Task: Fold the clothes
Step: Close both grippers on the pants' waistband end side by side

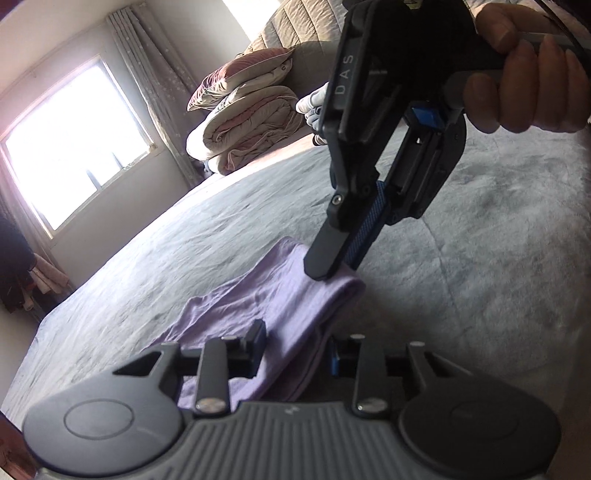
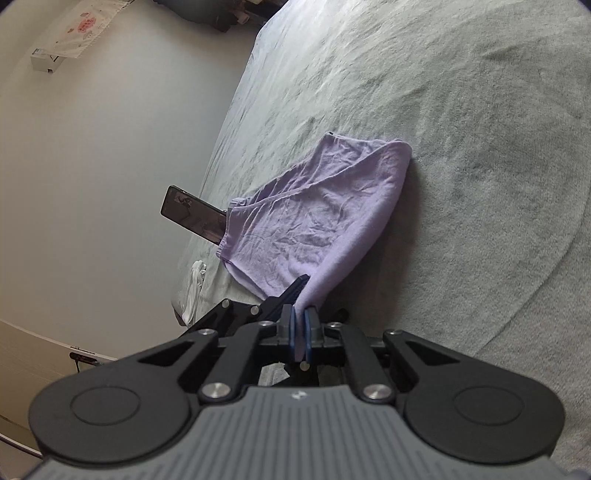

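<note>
The right gripper [image 2: 302, 321] has its two blue pads pressed together on a corner of the thin, wrinkled purple cloth garment [image 2: 314, 218] and lifts that corner a little. In the left wrist view, this same black tool [image 1: 328, 267] comes down from a hand [image 1: 524, 85] at the top, and the white letters "D A S" can be read on its side. The left gripper [image 1: 295, 354] is spread wide, and the purple cloth [image 1: 273, 306] lies between its fingers; I cannot tell if they touch it. The garment is folded over and rests on the fuzzy grey blanket [image 2: 461, 147] on the bed.

Only the left view shows the bright window [image 1: 74, 147], the pale curtain [image 1: 155, 92] and the pile of folded pink and cream quilts [image 1: 247, 125]. Only the right view shows the dark phone [image 2: 194, 214] beside the garment, a white cloth [image 2: 194, 291] at the bed's edge and a paper with red marks [image 2: 83, 27] on the wall, too small to read.
</note>
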Motion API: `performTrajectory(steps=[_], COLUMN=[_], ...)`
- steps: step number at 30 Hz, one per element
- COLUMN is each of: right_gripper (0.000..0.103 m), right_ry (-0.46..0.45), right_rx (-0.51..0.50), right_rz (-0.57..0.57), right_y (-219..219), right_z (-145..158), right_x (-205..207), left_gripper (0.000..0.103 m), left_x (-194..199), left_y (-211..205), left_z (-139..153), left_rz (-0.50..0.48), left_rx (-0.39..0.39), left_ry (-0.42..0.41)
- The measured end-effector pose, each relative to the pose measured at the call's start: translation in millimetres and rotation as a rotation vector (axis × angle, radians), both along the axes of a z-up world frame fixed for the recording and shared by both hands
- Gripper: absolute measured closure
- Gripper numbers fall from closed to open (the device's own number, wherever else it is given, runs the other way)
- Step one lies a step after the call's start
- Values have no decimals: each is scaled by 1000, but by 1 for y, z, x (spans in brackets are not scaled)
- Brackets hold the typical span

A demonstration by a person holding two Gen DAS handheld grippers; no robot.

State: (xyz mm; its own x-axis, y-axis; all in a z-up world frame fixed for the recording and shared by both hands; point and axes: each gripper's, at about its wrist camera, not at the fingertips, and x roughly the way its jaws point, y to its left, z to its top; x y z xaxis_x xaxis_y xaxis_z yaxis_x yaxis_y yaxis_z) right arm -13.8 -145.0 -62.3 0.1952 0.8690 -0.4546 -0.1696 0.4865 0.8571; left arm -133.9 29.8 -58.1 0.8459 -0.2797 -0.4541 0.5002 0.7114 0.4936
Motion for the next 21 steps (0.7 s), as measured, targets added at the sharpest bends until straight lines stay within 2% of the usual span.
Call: performTrajectory(steps=[2, 4, 5, 8, 12, 14, 17, 21], right_gripper=[94, 91, 88, 87, 70, 70, 71, 95], right_ry=[1, 4, 2, -11, -28, -36, -46, -29], right_rx=[-5, -14, -18, -25, -34, -39, -39, -21], right_rz=[0, -10, -23, -81, -157, -195, -260, -341], right_y=[-2, -6, -8, -12, -18, -21, -21, -22], right_z=[-3, -6, -8, -15, -25, -29, -35, -43], right_x=[-1, 1, 3, 12, 25, 31, 41, 52], left_gripper=[68, 72, 73, 75, 84, 89, 94, 98], left_x=[-2, -3, -4, -5, -7, -7, -6, -5], left_y=[-1, -4, -5, -7, -9, -11, -13, -16], left_z=[1, 0, -1, -1, -1, 0, 1, 4], left_rz=[-5, -17, -20, -15, -9, -1, 30, 110], left_rx=[13, 33, 41, 45, 35, 27, 3, -48], left_ry=[-8, 4, 7, 7, 31, 53, 78, 116])
